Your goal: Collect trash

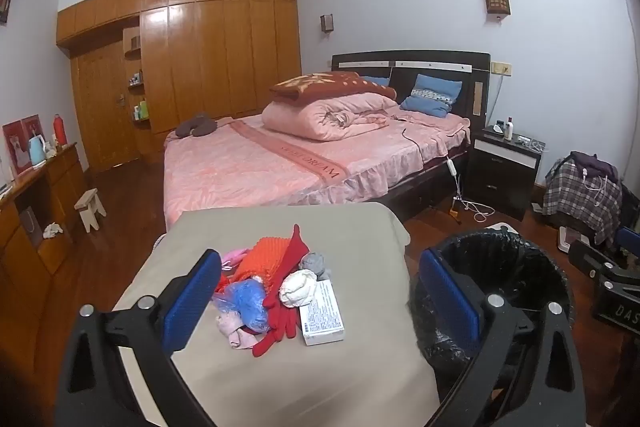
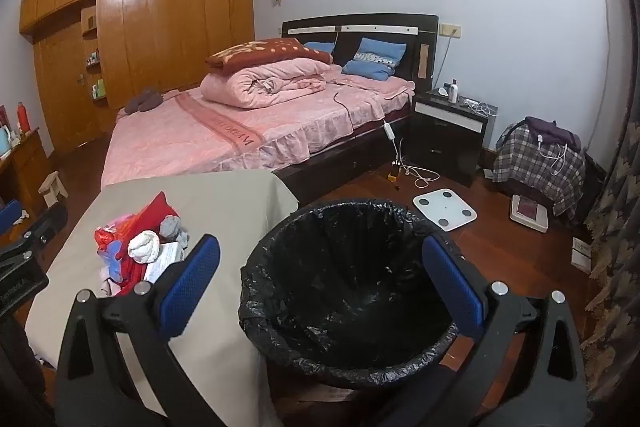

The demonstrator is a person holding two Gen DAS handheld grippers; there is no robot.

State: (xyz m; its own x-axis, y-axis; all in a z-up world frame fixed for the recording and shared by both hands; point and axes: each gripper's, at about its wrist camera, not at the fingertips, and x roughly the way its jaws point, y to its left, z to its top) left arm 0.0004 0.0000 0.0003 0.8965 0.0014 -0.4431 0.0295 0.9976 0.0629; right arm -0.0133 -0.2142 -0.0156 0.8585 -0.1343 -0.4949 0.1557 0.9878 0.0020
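The room is lit softly and evenly, a bit dim. A bright white shine sits on the wardrobe point(image 1: 192, 55) doors, left of the bed point(image 1: 280, 155), in both views. The floor near the wardrobe looks dark. Both pictures are round fisheye views: the walls and the wardrobe bend, and the corners go black. The far things look a little soft and grainy. The black bin bag point(image 2: 352, 291) shows small glints.

Pale walls, dark wood floor point(image 2: 500, 251); pink-covered bed point(image 1: 280, 163), wooden wardrobe point(image 1: 208, 51) behind, black nightstand point(image 1: 504, 171) beside.
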